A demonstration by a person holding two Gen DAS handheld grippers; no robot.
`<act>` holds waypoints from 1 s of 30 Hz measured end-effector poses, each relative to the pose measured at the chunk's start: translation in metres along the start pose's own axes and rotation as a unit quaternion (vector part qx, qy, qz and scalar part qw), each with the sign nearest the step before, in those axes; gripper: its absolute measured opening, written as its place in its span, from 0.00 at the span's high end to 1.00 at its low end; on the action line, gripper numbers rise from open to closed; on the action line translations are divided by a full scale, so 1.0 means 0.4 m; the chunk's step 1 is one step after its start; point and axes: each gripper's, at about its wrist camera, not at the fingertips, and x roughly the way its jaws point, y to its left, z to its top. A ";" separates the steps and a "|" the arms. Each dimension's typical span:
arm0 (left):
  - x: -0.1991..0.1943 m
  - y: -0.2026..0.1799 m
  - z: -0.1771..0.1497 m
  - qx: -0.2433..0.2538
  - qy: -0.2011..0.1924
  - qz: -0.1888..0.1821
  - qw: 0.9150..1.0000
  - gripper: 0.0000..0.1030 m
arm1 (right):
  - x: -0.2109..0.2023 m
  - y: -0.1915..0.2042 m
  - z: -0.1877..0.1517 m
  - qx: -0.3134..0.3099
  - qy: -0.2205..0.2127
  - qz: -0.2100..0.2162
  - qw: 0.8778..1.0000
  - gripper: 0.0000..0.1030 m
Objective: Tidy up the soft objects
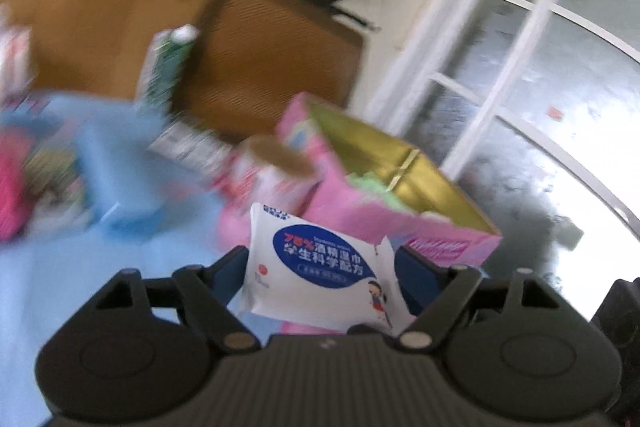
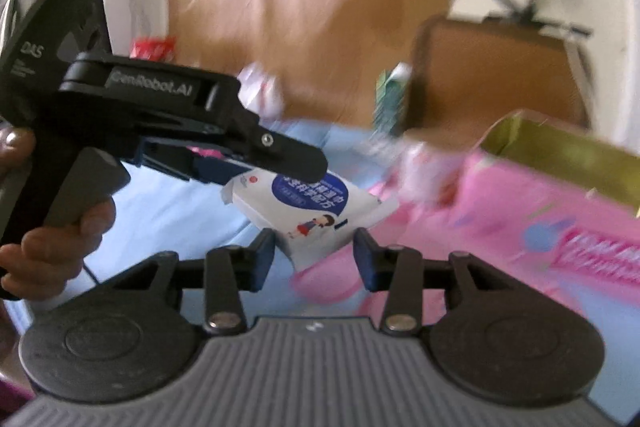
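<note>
Wipes pack [image 1: 320, 267] is seen pinched in the L gripper [image 1: 320, 279], jaws pressed on its two side edges; pack is held up off the blue sheet [image 1: 60, 287], tilted, printed face up. From the right wrist view the same pack [image 2: 304, 207] hangs out of the L gripper [image 2: 256, 167], gripped by a hand [image 2: 52, 239] at the left edge.

R gripper [image 2: 314, 255] jaws are part spread, set either side of the pack's lower corner. Contact w/ the pads can't be confirmed, a gap seems visible on both sides, so it's read as not gripping.

Pink box [image 1: 400, 211] w/ gold lining sits open just beyond the pack, likely drop target. Green carton [image 1: 168, 67] and brown case [image 1: 272, 67] are further back, blurred.

Handling, judged: pack is light, soft, film wrap is slippery and will buckle. Best taken across the flat body near the middle, not by the crimped end seam. Corner-only grip is likely to let it swing or slide out.
</note>
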 end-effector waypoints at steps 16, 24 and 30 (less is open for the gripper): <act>0.297 -0.166 0.147 0.071 -0.016 -0.005 0.997 0.20 | 0.084 -0.360 0.065 0.077 -0.024 -0.256 0.963 0.55; 0.020 -0.032 0.004 0.082 -0.039 0.014 0.996 0.18 | -0.038 -0.287 0.013 0.146 -0.105 -0.160 0.971 0.54; -0.092 0.124 -0.067 0.037 -0.038 0.146 0.988 0.19 | 0.040 -0.160 0.055 0.096 -0.058 -0.077 0.991 0.55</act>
